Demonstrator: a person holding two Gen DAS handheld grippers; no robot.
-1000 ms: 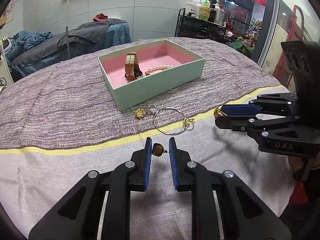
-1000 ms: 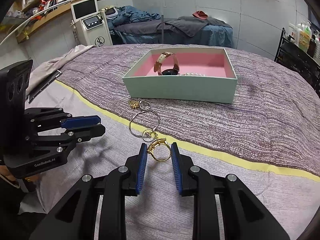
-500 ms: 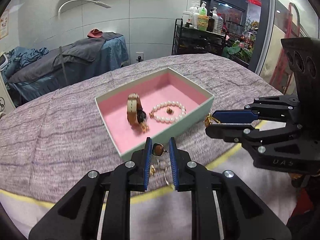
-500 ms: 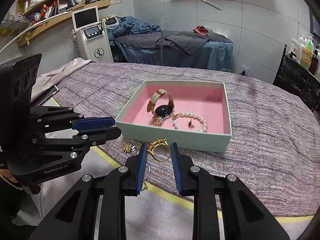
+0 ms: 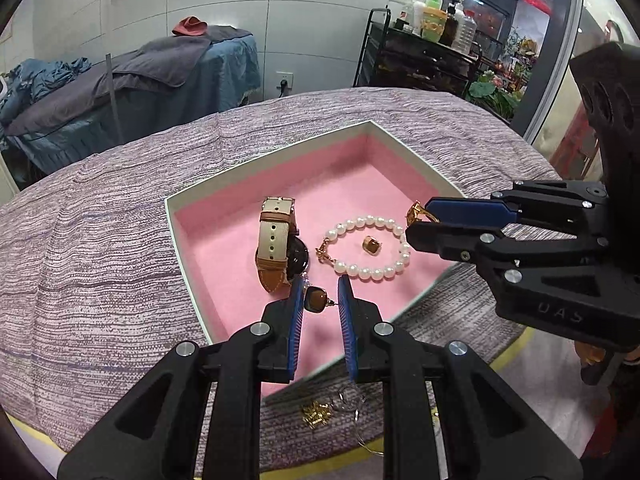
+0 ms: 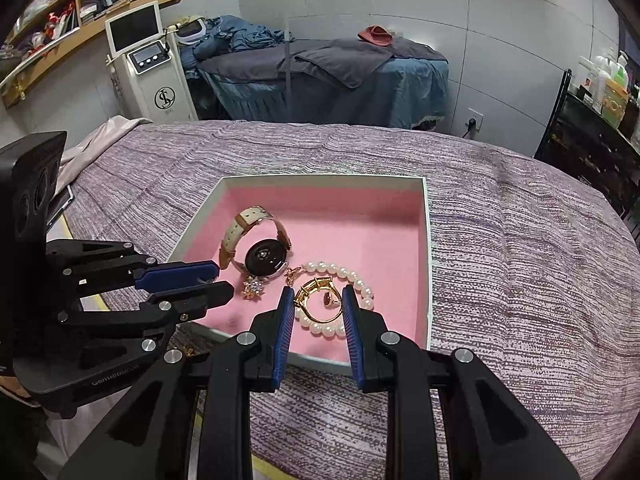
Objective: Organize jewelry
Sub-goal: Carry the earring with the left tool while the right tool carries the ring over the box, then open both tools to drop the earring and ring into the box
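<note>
Left hand-held gripper (image 5: 319, 303) clamped a brown earring (image 5: 315, 300); right hand-held gripper (image 6: 316, 307) clamped a gold ring (image 6: 314, 304); you did well to lower both onto bare pink lining of the box (image 6: 427, 240) before letting go.

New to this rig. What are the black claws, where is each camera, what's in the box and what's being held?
No robot arm: a person holds two hand grippers, each carrying a fisheye camera that looks along its fingers.

Left-wrist view: the left gripper pinches a brown stone earring; the other claw at its right is the right gripper.

Right-wrist view: the right gripper holds a gold ring over the pink-lined box.

In the box: a watch, a pearl bracelet, a matching earring and a sparkly charm. More jewelry lies outside on the cloth.
</note>
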